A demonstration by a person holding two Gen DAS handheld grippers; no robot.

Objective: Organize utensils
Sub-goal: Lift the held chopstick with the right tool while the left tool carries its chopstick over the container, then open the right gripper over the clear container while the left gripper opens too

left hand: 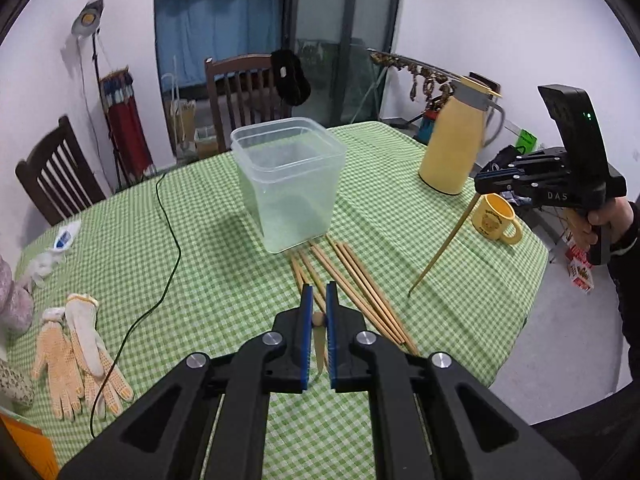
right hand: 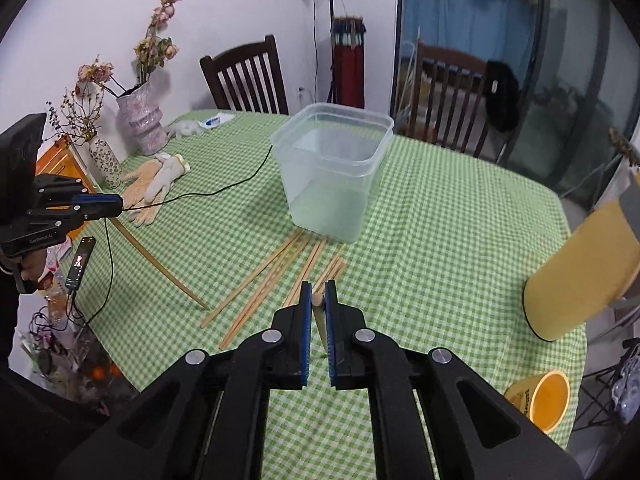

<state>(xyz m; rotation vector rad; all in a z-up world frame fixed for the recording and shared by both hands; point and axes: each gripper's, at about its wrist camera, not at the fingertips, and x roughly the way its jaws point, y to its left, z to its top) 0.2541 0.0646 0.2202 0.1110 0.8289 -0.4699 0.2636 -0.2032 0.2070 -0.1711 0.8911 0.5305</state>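
Each hand is gripping one bamboo chopstick. The left tongs (left hand: 317, 300) are closing nearly shut on a chopstick (left hand: 319, 336) near its thick rounded end, the shaft slanting down so the tip is resting on the counter (left hand: 224, 264). The right tongs (right hand: 317, 298) are pinching a second chopstick (right hand: 320, 320) the same way; in the left wrist view that stick (left hand: 444, 246) is hanging obliquely beside the yellow mug (left hand: 496, 220). The remaining loose chopsticks (left hand: 360, 284) are lying in a rough fan on the green checked cloth, their far ends just beside the near wall of the clear plastic tub (left hand: 290, 184), which is standing upright and looks empty. The sticks are pale tan, slender, straight and tapered. They are probably very light and stiff, with a smooth finish that could let them pivot or slip between the pads; holding close to the thick end gives reach, but a grip nearer mid-length would likely steady them while dropping them into the tub. A yellow thermos jug (left hand: 452, 144) is standing far right.
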